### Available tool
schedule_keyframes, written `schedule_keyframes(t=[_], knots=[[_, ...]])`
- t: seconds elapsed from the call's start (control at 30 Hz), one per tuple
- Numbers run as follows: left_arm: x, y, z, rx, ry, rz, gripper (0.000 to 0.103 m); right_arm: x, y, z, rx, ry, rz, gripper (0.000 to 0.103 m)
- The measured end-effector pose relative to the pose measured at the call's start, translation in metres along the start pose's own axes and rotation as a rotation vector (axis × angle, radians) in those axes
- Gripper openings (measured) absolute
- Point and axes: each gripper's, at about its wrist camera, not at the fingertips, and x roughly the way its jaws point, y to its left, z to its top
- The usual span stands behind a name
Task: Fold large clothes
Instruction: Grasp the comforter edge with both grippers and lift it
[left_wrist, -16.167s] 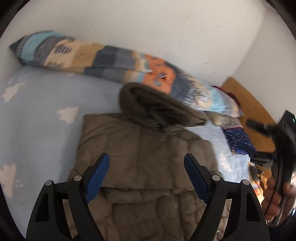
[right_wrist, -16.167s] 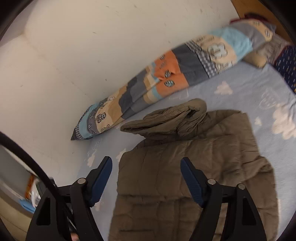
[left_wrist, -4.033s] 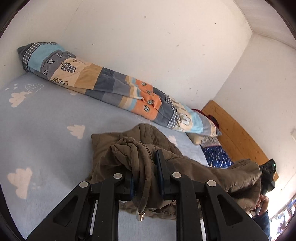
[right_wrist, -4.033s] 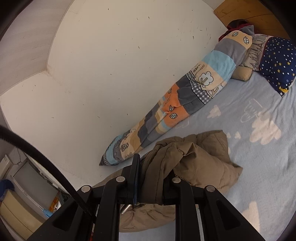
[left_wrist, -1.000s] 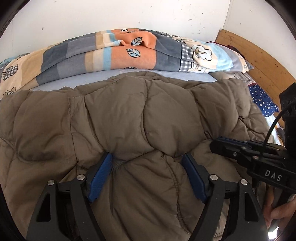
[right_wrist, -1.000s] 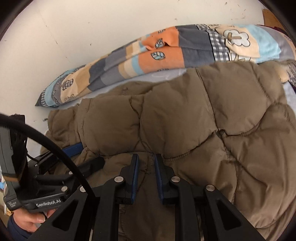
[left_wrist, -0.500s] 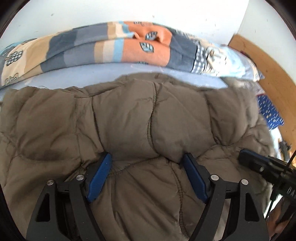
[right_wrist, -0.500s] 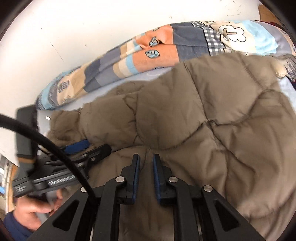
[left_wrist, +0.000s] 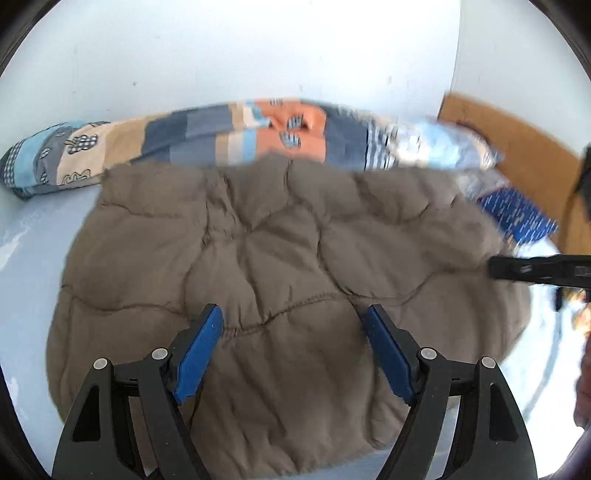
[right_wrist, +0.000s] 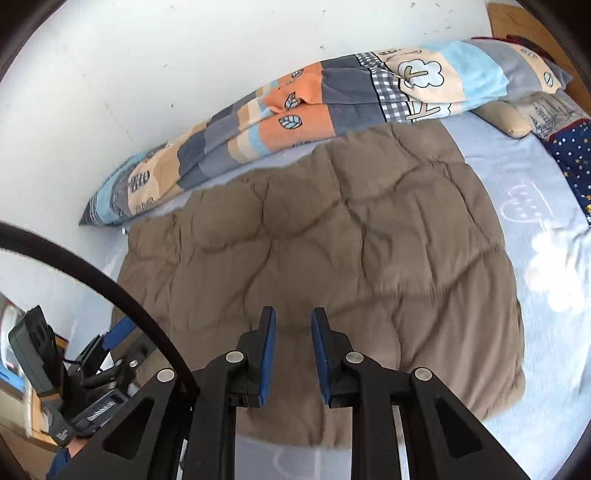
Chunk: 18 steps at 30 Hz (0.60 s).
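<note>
Brown quilted padded jacket (right_wrist: 325, 236) lies folded flat on the pale blue bed sheet (right_wrist: 546, 206), long axis crosswise below both grippers. My left gripper (left_wrist: 295, 347): jaws wide, empty. My right gripper (right_wrist: 293, 354): jaws narrow, seemingly empty, nearer the front hem.

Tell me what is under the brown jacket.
The brown jacket lies on a light blue bed sheet that shows around its edges. Anything between them beneath its middle is covered and cannot be seen.
</note>
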Motion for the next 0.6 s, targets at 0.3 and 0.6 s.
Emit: schedule_keyframes(t=[0.3,0.6], knots=[[0.058,0.018,0.038,-0.013,0.092,0.082,0.082,0.055,-0.021,0.004,0.046,0.047,-0.014,0.021],[0.033,0.031,0.043,-0.104,0.127,0.038,0.082,0.056,-0.02,0.01,0.06,0.036,-0.015,0.021]])
